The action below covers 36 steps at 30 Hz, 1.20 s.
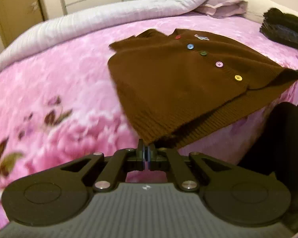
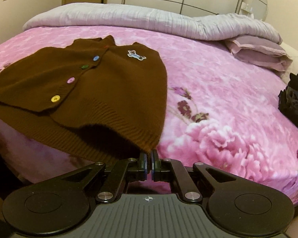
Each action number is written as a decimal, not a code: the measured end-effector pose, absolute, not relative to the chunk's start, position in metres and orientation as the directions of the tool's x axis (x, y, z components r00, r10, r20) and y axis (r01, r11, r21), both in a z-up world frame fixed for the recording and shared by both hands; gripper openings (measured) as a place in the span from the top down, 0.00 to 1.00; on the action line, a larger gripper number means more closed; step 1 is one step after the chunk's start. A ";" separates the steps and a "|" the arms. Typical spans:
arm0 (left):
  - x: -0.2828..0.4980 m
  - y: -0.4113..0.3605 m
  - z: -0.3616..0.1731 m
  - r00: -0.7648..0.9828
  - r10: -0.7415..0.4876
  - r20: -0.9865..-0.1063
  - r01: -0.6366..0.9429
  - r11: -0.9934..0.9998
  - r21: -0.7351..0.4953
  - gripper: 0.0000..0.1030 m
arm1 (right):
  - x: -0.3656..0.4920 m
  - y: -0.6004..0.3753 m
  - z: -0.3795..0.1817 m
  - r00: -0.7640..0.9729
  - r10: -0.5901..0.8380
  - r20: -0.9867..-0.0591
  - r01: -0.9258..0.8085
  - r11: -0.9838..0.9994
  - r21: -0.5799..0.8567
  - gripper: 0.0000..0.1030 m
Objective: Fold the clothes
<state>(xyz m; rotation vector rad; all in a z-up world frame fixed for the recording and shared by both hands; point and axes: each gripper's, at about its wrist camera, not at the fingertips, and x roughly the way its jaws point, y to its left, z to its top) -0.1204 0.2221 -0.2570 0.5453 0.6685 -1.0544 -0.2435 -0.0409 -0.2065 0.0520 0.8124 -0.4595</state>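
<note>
The left gripper [image 1: 146,152] is clamped on one hem corner of the brown cardigan [image 1: 168,75], the right gripper [image 2: 149,159] on the other. The cardigan lies on the pink bed [image 2: 218,79] (no legible writing; only a bone-shaped patch [image 2: 136,55]).

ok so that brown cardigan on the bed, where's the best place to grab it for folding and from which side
Grip the brown cardigan by the two corners of its ribbed hem, coming in from the near edge of the bed. The hem lies closest and hangs slightly off the edge, so jaws can pinch it cleanly. Both the left gripper and the right gripper are already shut on those corners.
</note>
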 end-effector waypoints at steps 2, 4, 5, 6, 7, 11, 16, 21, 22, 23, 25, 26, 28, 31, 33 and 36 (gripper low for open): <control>-0.123 0.232 -0.260 0.336 -0.580 -0.742 0.910 0.402 0.098 0.99 | -0.247 -0.036 -0.203 0.593 -0.364 -0.719 0.411 0.904 -0.119 0.98; -0.122 0.237 -0.269 0.336 -0.553 -0.763 0.903 0.419 0.093 1.00 | -0.244 -0.030 -0.207 0.582 -0.360 -0.729 0.404 0.906 -0.125 0.98; -0.119 0.239 -0.274 0.338 -0.537 -0.773 0.899 0.428 0.096 1.00 | -0.243 -0.030 -0.211 0.575 -0.362 -0.734 0.406 0.905 -0.129 0.98; -0.116 0.242 -0.277 0.339 -0.525 -0.781 0.895 0.435 0.096 1.00 | -0.243 -0.032 -0.215 0.569 -0.371 -0.734 0.411 0.901 -0.136 0.98; -0.112 0.247 -0.277 0.338 -0.520 -0.784 0.893 0.440 0.093 1.00 | -0.244 -0.032 -0.218 0.560 -0.374 -0.740 0.412 0.900 -0.143 0.98; -0.089 0.265 -0.261 0.385 -0.509 -0.770 0.876 0.464 0.131 1.00 | -0.248 -0.040 -0.224 0.516 -0.385 -0.765 0.423 0.891 -0.163 0.69; -0.053 0.242 -0.228 0.414 -0.548 -0.727 0.885 0.428 0.181 0.97 | -0.252 -0.059 -0.202 0.567 -0.382 -0.730 0.501 0.863 -0.062 0.53; -0.032 0.172 -0.194 0.368 -0.642 -0.673 0.928 0.295 0.227 0.85 | -0.229 -0.066 -0.173 0.574 -0.242 -0.782 0.419 0.907 0.027 0.53; -0.029 0.154 -0.188 0.351 -0.663 -0.661 0.936 0.264 0.232 0.82 | -0.223 -0.070 -0.172 0.539 -0.173 -0.824 0.388 0.920 0.061 0.53; -0.026 0.135 -0.183 0.326 -0.684 -0.652 0.945 0.229 0.233 0.82 | -0.221 -0.070 -0.168 0.525 -0.145 -0.839 0.373 0.925 0.074 0.53; -0.025 0.095 -0.175 0.275 -0.723 -0.634 0.959 0.156 0.237 0.81 | -0.219 -0.069 -0.159 0.508 -0.111 -0.854 0.342 0.936 0.082 0.53; -0.025 0.075 -0.171 0.247 -0.740 -0.625 0.964 0.120 0.239 0.80 | -0.222 -0.069 -0.152 0.529 -0.102 -0.843 0.337 0.937 0.098 0.53; -0.024 0.032 -0.169 0.189 -0.770 -0.609 0.971 0.054 0.233 0.75 | -0.227 -0.074 -0.137 0.594 -0.084 -0.800 0.333 0.931 0.149 0.53; -0.026 -0.029 -0.172 0.105 -0.786 -0.610 0.978 -0.031 0.208 0.70 | -0.222 -0.094 -0.125 0.695 -0.094 -0.712 0.351 0.909 0.223 0.52; -0.028 -0.068 -0.176 0.053 -0.786 -0.617 0.978 -0.084 0.190 0.66 | -0.203 -0.118 -0.128 0.719 -0.107 -0.687 0.356 0.905 0.232 0.52; -0.025 -0.132 -0.192 0.001 -0.767 -0.641 0.978 -0.133 0.161 0.62 | -0.165 -0.160 -0.144 0.741 -0.075 -0.668 0.321 0.912 0.254 0.52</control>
